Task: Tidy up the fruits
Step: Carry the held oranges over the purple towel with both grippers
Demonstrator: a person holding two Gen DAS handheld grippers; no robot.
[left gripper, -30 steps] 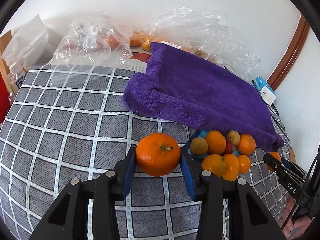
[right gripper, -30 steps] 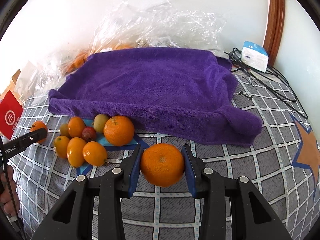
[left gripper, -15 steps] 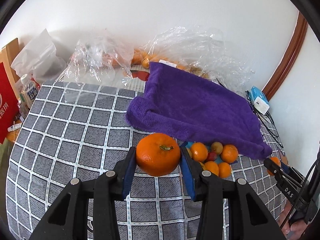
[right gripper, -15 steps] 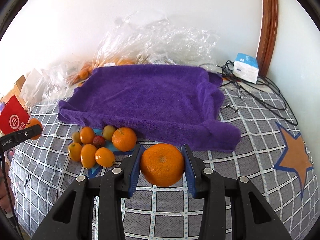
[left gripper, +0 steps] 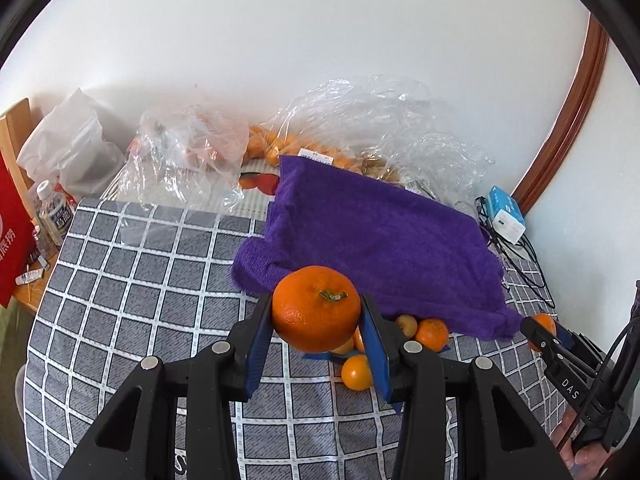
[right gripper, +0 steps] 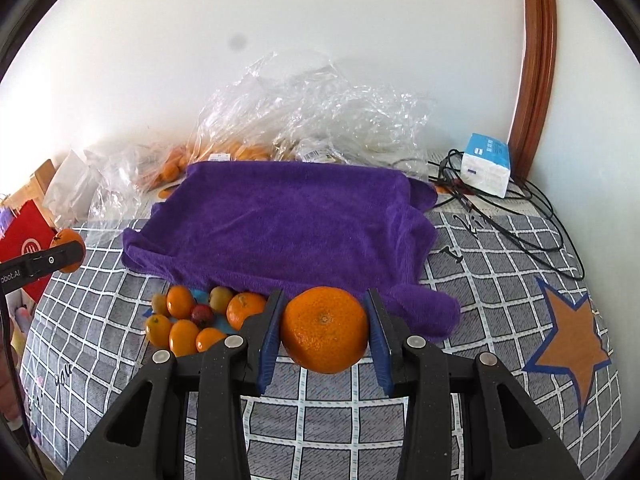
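My left gripper (left gripper: 316,320) is shut on a large orange (left gripper: 316,307) with its green stem up, held above the checked grey cloth. My right gripper (right gripper: 325,330) is shut on a second large orange (right gripper: 325,330), also off the surface. Below and between them a pile of small fruits (right gripper: 188,318) lies on a blue mat at the front edge of the purple towel (right gripper: 288,220): kumquats, a tangerine, yellow-green ones and a dark red one. In the left wrist view part of that pile (left gripper: 430,330) shows behind my fingers. Each gripper appears at the edge of the other's view.
Clear plastic bags (right gripper: 312,116) holding more orange fruit sit against the wall behind the towel. A blue-and-white box (right gripper: 486,164) and black cables (right gripper: 520,216) lie at the right. A red bag (left gripper: 12,240), a small bottle (left gripper: 54,210) and a white bag (left gripper: 72,152) stand at the left.
Both grippers have risen with their oranges; the towel and fruit pile look smaller and lower in both views, and more wall shows.
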